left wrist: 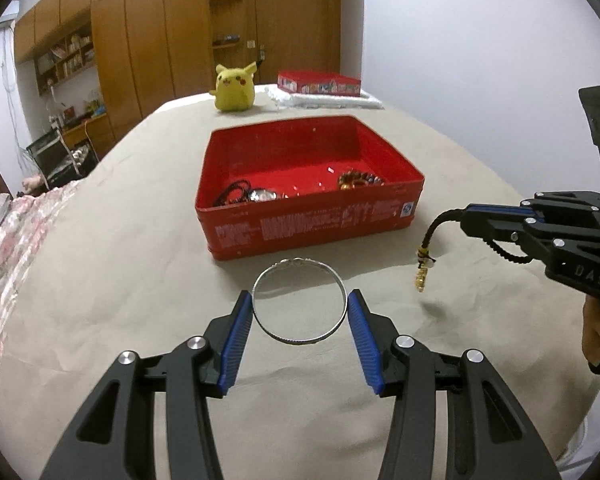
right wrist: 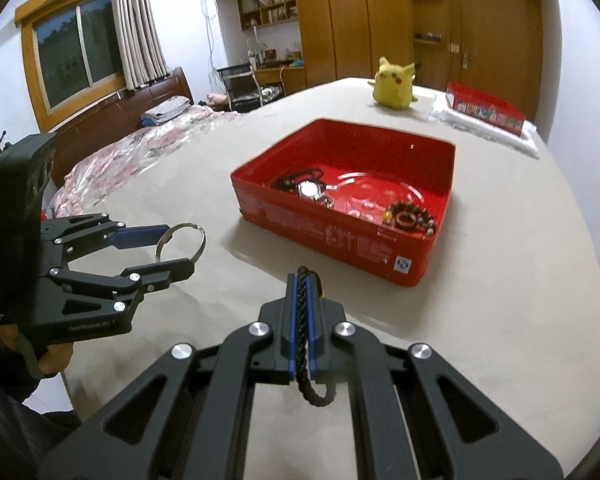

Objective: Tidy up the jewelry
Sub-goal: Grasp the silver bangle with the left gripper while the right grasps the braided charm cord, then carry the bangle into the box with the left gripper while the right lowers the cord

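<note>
Left tongs [left wrist: 300,307] pinch the silver metal bangle [left wrist: 299,304]; right tongs [right wrist: 300,280] clamp the black braided cord [right wrist: 301,320]. Carry both toward twelve o'clock, releasing low inside the red rectangular tin [left wrist: 312,224].

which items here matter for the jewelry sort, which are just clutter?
Job:
- silver bangle in left claw
- black cord with gold charm in right claw
- red tin holding beaded bracelets

Lying about:
- Pikachu plush
- lid on white towel

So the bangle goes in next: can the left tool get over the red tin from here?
Probably yes: the red tin sits open just ahead of the left tool, which grips the bangle, with nothing between.
</note>
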The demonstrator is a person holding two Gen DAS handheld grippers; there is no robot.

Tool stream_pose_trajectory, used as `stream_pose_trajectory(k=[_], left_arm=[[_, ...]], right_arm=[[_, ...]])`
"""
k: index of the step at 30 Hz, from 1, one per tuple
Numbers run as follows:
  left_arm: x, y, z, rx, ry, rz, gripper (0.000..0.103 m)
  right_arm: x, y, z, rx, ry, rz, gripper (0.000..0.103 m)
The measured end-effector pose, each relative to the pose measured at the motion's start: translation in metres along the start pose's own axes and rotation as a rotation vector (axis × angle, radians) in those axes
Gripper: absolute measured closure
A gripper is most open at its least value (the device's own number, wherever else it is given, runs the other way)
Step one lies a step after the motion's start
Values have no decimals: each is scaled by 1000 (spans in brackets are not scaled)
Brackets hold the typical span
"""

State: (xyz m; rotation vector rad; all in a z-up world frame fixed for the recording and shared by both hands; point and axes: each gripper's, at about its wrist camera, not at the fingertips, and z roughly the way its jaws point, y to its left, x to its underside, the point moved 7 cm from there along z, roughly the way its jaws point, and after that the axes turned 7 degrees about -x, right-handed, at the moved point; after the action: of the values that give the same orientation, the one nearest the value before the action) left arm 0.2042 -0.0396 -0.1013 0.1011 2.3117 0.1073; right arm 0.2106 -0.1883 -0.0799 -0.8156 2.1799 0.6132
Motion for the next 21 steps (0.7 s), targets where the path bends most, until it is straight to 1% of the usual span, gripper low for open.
stream_pose_trajectory(k=[7, 12, 21], left_arm=[[-11, 4, -23, -1, -47, 6, 54], [-23, 11, -35, -12, -80, 9, 54], [-48, 24, -42, -32, -122, 25, 54]], right_arm=[[-16, 9, -31, 28, -59, -23, 101], [-30, 7, -42, 48, -83, -21, 101], [-62, 7, -58, 75, -125, -61, 101]])
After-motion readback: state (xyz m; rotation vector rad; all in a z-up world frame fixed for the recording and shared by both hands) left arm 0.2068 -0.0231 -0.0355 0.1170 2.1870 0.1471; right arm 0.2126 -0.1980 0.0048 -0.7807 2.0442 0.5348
